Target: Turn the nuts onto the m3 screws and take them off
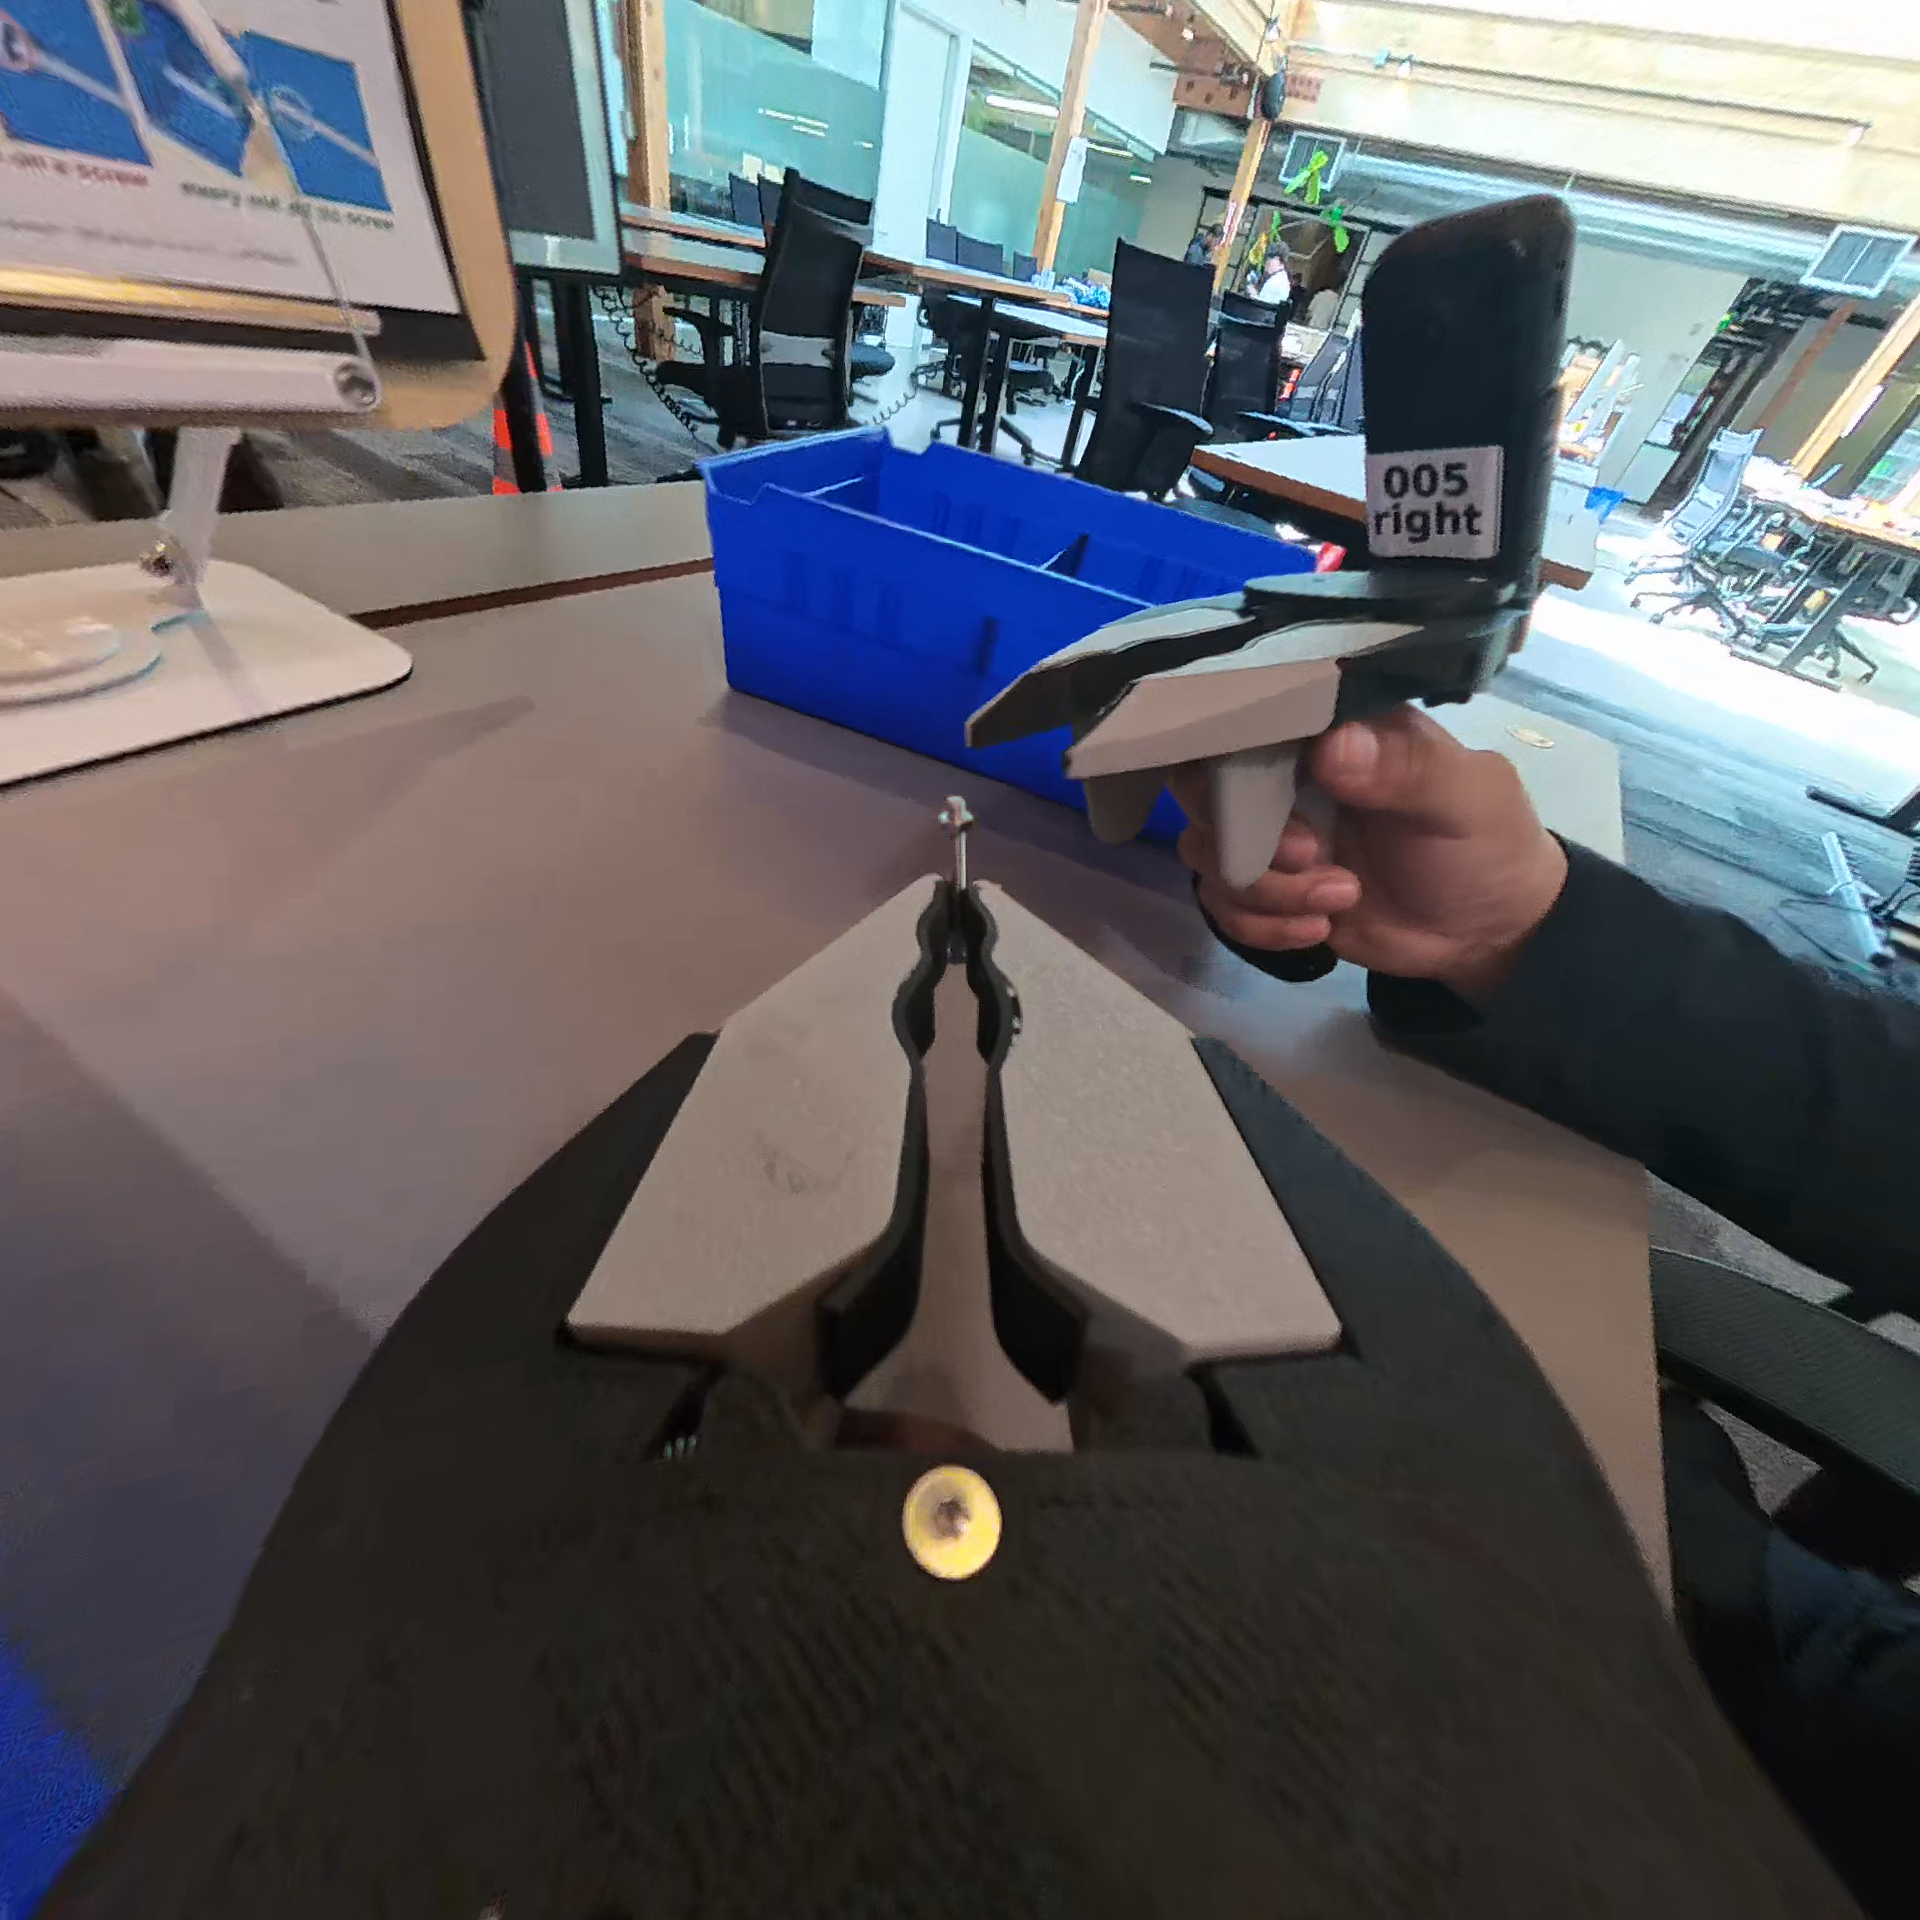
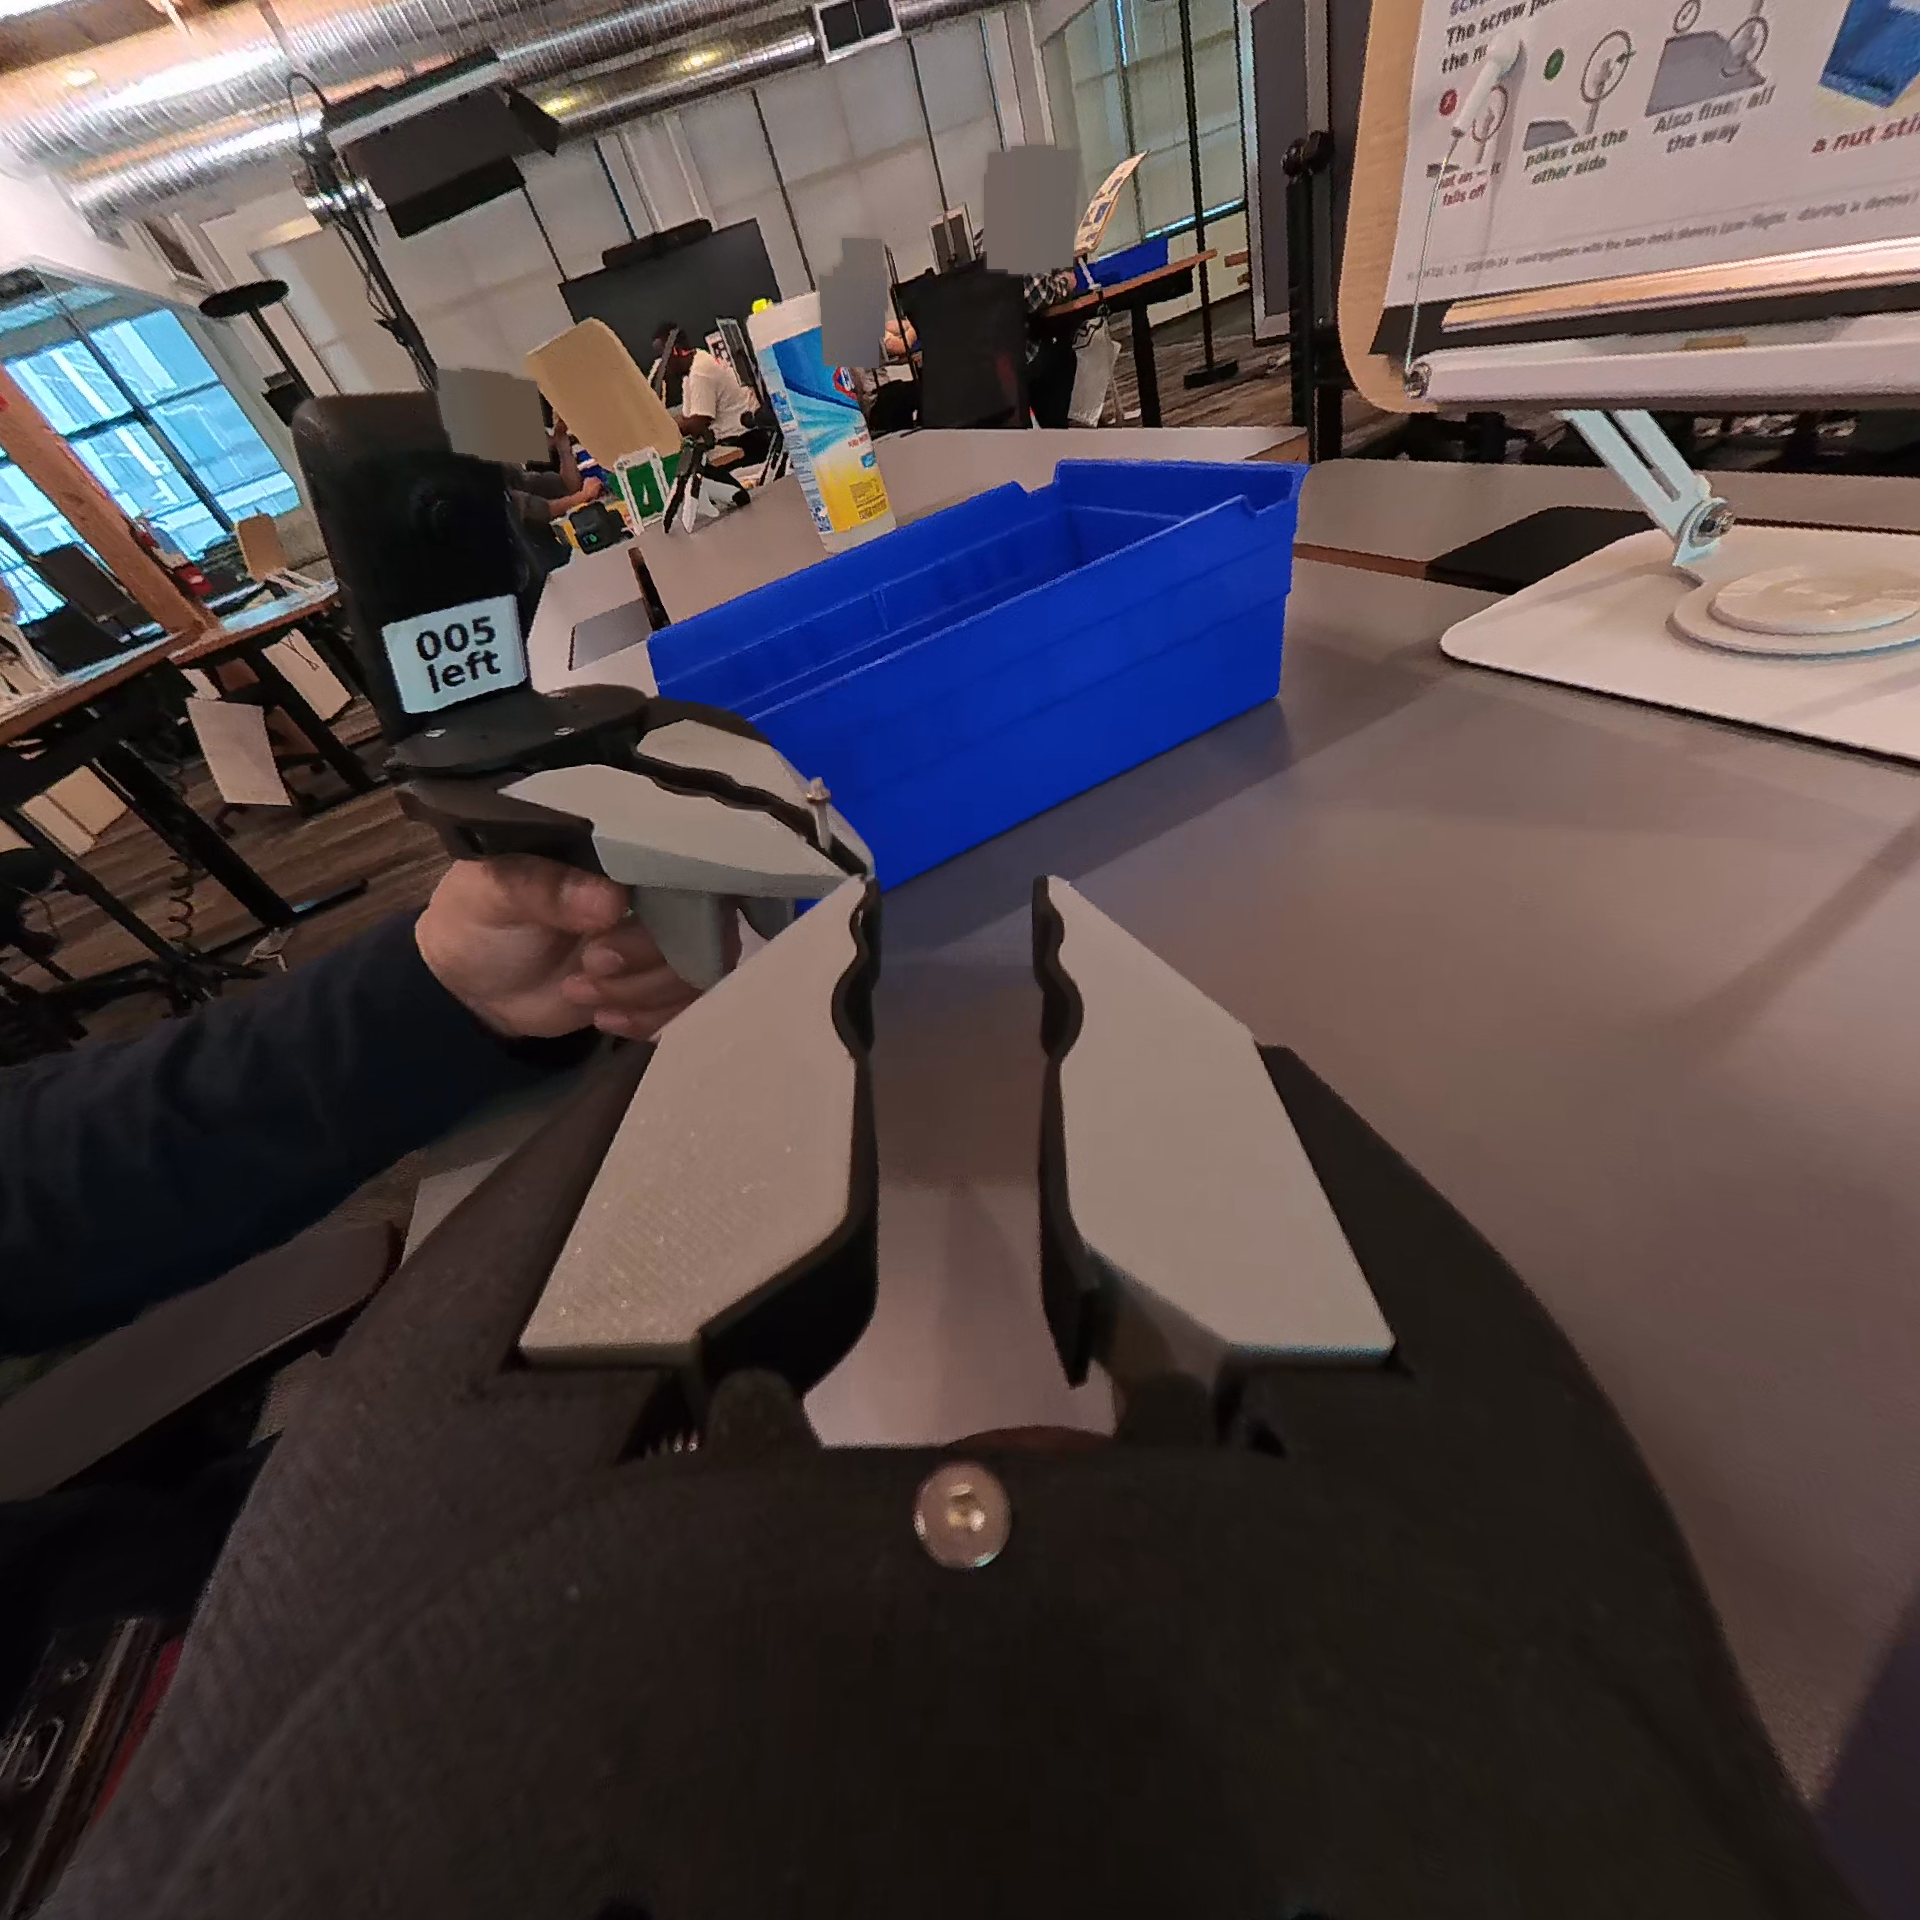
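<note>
Left gripper [image 1: 958, 902]: grey-and-black fingers pinched together on the shank of a thin silver m3 screw [image 1: 957, 847], held upright above the worktop.
Screw top: a small silver piece [image 1: 954, 812] sits at its upper end; head or nut, I cannot tell.
Right gripper [image 2: 954, 902]: fingers apart, nothing between them, hovering near the left gripper and the screw without touching.
Blue plastic bin [image 2: 997, 644]: stands on the smooth grey worktop [image 2: 1507, 987] beyond both grippers; a divider shows inside.
White stand [image 2: 1704, 613]: to the right on the worktop, carrying a printed instruction sheet [image 2: 1662, 125].
</note>
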The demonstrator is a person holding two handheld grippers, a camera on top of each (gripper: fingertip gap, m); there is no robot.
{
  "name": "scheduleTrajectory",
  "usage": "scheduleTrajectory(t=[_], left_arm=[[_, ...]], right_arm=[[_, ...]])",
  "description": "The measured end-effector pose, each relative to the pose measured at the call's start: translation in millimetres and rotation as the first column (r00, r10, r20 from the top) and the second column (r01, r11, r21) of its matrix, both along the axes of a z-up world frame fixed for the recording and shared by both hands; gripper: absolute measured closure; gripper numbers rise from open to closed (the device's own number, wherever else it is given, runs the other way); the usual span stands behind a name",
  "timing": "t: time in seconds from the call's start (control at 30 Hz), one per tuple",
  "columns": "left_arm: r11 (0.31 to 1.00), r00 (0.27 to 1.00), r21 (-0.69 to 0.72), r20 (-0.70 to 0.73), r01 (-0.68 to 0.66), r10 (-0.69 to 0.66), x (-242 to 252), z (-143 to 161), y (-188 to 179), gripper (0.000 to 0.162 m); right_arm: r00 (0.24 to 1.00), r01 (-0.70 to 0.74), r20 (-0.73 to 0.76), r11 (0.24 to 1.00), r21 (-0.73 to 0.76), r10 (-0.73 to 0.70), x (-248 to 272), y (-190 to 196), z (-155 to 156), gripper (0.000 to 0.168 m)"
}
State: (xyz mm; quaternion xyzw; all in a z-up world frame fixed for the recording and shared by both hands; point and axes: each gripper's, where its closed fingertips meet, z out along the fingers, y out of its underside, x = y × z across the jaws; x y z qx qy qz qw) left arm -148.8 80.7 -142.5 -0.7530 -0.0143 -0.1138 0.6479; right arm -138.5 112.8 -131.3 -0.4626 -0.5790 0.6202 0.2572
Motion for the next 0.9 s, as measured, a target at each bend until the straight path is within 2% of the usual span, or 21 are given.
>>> scheduleTrajectory(t=[0.1,0.23,0.37,0.5,0.67,0.9], left_arm=[[1.0,0.999,0.006,-0.05,-0.022,0.022,3,1,21,0.162],[0.999,0.999,0.035,0.019,-0.036,0.035,6,-4,34,0.162],[0.996,0.994,0.031,-0.069,-0.082,0.084,1,-9,30,0.162],[0.996,0.996,0.058,-0.046,-0.073,0.075,2,-5,25,0.162],[0.996,0.994,0.06,-0.088,-0.061,0.066,8,-6,24,0.162],[0.997,0.993,0.061,-0.104,-0.046,0.053,14,-6,25,0.162]], right_arm=[[0.999,0.012,-0.046,1.0,-0.001,-0.012,3,2,9,0.142],[0.996,-0.045,-0.075,0.996,-0.082,0.039,9,-2,18,0.14],[0.997,-0.064,-0.035,0.995,-0.078,0.062,5,-9,10,0.136],[0.999,-0.044,-0.023,0.999,-0.012,0.043,1,-17,1,0.137],[0.997,-0.018,-0.075,0.999,0.032,0.02,-2,-24,2,0.136],[0.994,-0.077,-0.079,0.996,0.032,0.079,0,-38,0,0.132]])
